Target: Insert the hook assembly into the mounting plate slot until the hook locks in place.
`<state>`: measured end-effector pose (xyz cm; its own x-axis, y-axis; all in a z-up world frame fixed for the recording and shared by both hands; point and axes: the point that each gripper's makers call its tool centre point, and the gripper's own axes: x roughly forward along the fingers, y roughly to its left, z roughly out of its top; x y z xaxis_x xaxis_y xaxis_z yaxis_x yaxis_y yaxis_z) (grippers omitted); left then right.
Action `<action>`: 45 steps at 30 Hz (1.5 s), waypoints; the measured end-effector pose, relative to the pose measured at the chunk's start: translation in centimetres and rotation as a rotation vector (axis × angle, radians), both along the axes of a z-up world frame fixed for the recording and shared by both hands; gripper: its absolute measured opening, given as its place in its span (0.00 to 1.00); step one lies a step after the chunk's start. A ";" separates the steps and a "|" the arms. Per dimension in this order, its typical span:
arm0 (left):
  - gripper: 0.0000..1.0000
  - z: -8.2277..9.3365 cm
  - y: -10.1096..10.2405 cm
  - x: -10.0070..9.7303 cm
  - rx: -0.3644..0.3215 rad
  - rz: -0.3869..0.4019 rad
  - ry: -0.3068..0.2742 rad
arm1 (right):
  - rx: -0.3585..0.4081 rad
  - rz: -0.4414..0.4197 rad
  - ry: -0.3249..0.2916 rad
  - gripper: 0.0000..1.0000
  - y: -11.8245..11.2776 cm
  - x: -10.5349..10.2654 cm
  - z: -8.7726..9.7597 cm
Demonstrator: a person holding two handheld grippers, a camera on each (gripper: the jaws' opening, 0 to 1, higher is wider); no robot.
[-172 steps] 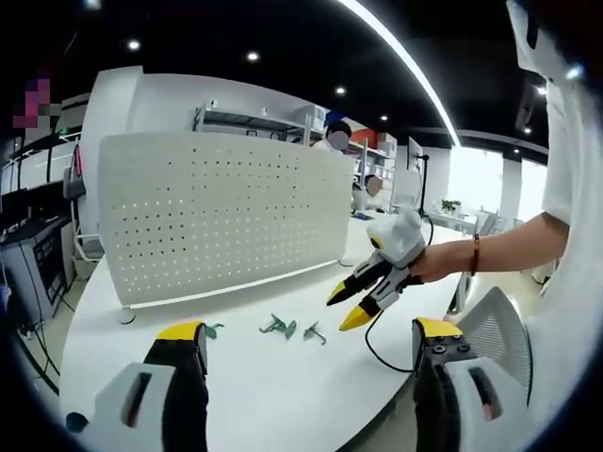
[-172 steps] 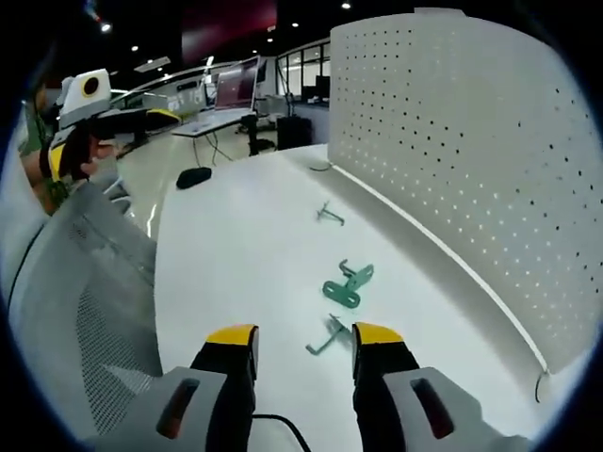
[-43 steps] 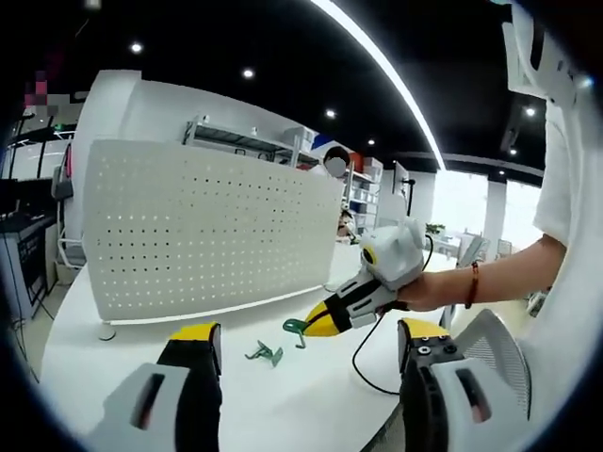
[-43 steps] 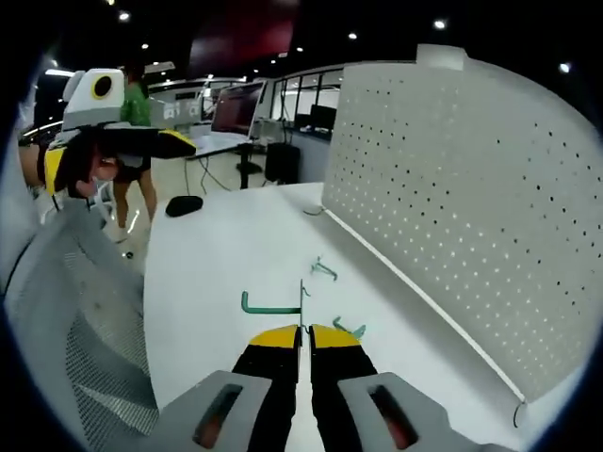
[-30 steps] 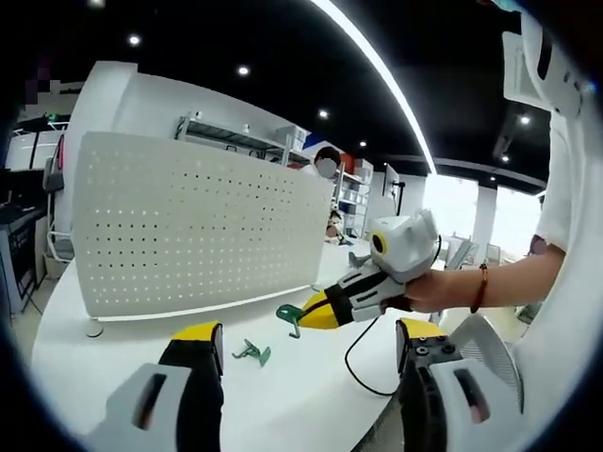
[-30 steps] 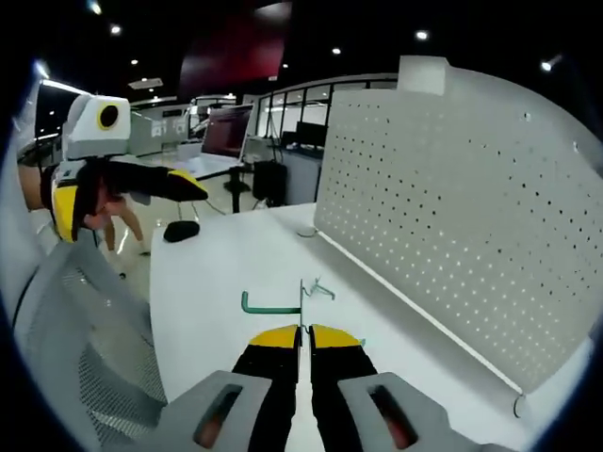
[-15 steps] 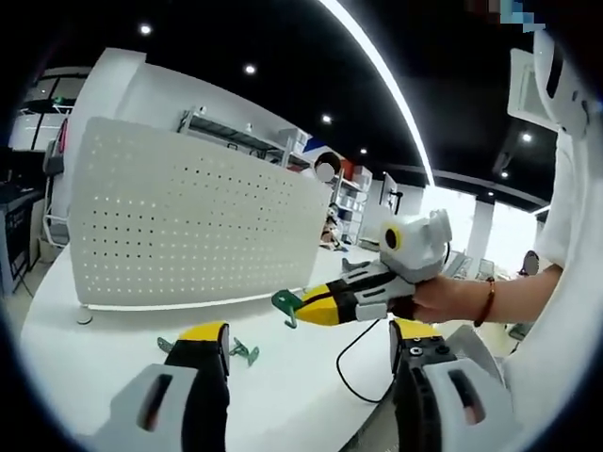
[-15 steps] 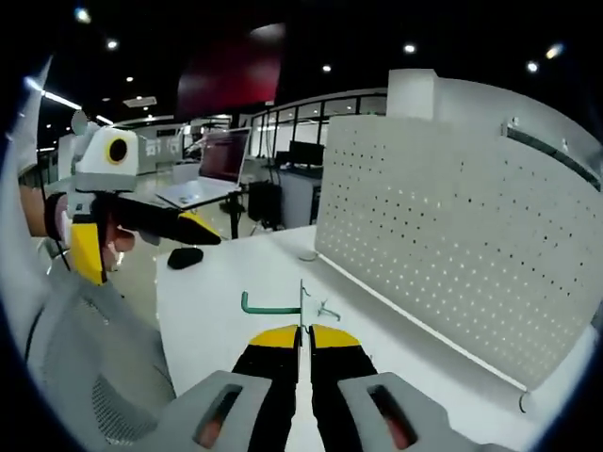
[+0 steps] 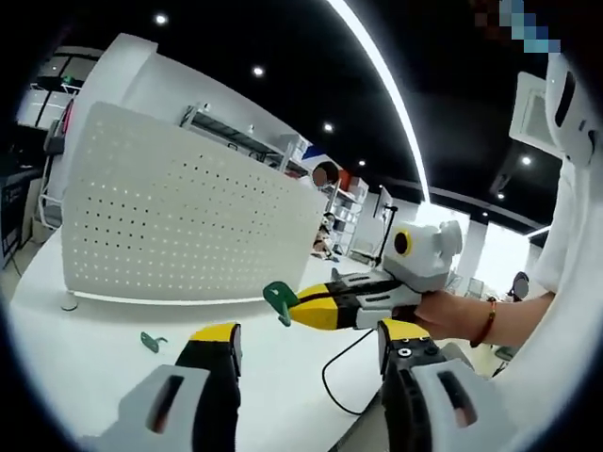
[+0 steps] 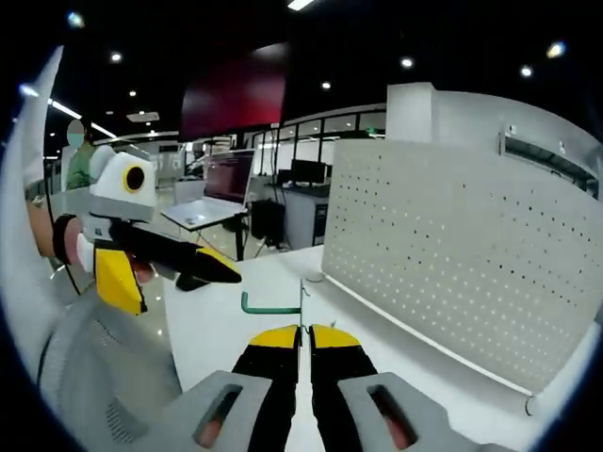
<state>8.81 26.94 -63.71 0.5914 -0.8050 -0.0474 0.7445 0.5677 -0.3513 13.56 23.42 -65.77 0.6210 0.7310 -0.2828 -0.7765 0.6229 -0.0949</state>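
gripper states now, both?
Left gripper: open, holding nothing.
Right gripper: shut on the green hook, lifted off the table.

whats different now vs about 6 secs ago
The right gripper, then open over the hooks on the table, has shut on a green hook and lifted it off the table. The left gripper has stayed open and empty. The white pegboard stands as before.

Your right gripper (image 10: 303, 331) is clamped on a green hook (image 10: 273, 303), held above the white tabletop (image 10: 283, 282). The pegboard (image 10: 462, 264) stands right; your left gripper (image 10: 212, 268) enters from the left.
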 end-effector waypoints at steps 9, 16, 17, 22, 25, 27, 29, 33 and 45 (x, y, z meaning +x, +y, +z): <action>0.54 0.3 -0.5 -0.1 -0.053 -0.012 0.032 | 0.037 0.015 -0.019 0.02 0.6 -0.4 1.0; 0.49 0.2 -0.9 -0.3 -0.068 -0.026 0.069 | 0.073 0.036 -0.026 0.02 1.3 -1.0 1.4; 0.49 0.2 -0.9 -0.2 -0.073 -0.020 0.073 | 0.074 0.036 -0.030 0.02 1.4 -1.0 1.5; 0.41 0.4 -0.9 0.2 -0.111 -0.006 0.093 | 0.089 0.045 -0.035 0.02 1.8 -1.1 1.8; 0.39 0.3 -0.7 0.4 -0.132 0.009 0.108 | 0.097 0.045 -0.034 0.02 1.8 -1.1 1.9; 0.37 0.3 -0.5 0.6 -0.151 0.021 0.122 | 0.098 0.052 -0.034 0.02 2.0 -1.3 1.9; 0.33 0.7 -0.3 0.7 -0.188 0.029 0.130 | 0.098 0.059 -0.031 0.02 2.2 -1.4 1.9; 0.31 1.0 -0.1 0.9 -0.230 0.046 0.144 | 0.108 0.069 -0.033 0.02 2.5 -1.6 2.1; 0.17 0.7 0.5 1.4 -0.272 0.086 0.186 | 0.153 0.078 -0.032 0.02 2.9 -1.9 2.6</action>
<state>10.23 27.43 -62.98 0.6587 -0.7508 0.0485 0.6072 0.4924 -0.6236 11.63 26.31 -63.12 0.5675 0.8104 -0.1455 -0.8212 0.5699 -0.0294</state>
